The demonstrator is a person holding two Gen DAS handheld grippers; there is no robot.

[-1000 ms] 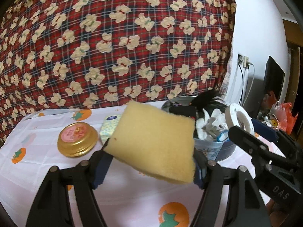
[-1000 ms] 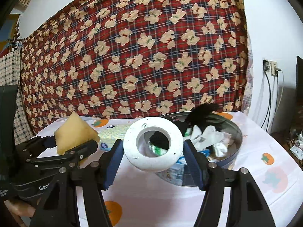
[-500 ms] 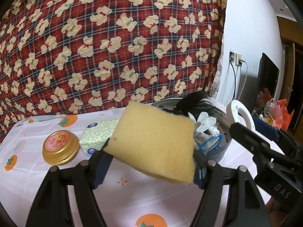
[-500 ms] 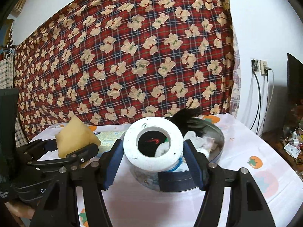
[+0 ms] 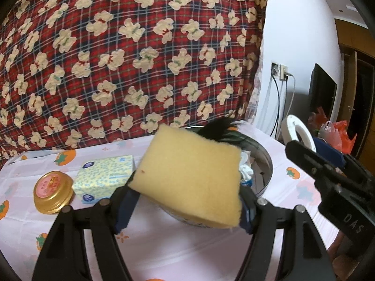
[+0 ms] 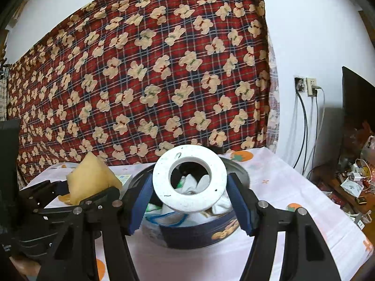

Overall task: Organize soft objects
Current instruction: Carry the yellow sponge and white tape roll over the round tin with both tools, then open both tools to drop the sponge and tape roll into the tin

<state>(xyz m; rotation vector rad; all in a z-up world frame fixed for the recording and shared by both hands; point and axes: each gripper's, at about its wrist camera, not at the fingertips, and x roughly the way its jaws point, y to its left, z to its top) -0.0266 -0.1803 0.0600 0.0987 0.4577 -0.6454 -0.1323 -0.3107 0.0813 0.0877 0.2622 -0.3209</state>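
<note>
My left gripper (image 5: 185, 207) is shut on a yellow sponge (image 5: 189, 178), held in the air in front of a round blue tin (image 5: 266, 178). The same sponge (image 6: 91, 180) shows at the left of the right wrist view. My right gripper (image 6: 189, 207) is shut on a white foam ring (image 6: 189, 179), held over the tin (image 6: 199, 231). The ring (image 5: 296, 132) also appears at the right of the left wrist view. Inside the tin lie white cloths (image 6: 199, 181) and a black fluffy thing (image 5: 222, 126).
A gold-lidded jar (image 5: 52, 190) and a yellow-blue tissue pack (image 5: 105, 175) sit on the table's left side. The tablecloth (image 6: 281, 187) is white with orange fruit prints. A red plaid bear-patterned cloth (image 5: 129, 58) hangs behind. Cables, a wall socket (image 6: 307, 86) and clutter lie at the right.
Both grippers moved closer to the tin and slightly up, keeping the sponge and the ring. The tin now lies right under the ring; jar and tissue pack slid left in view.
</note>
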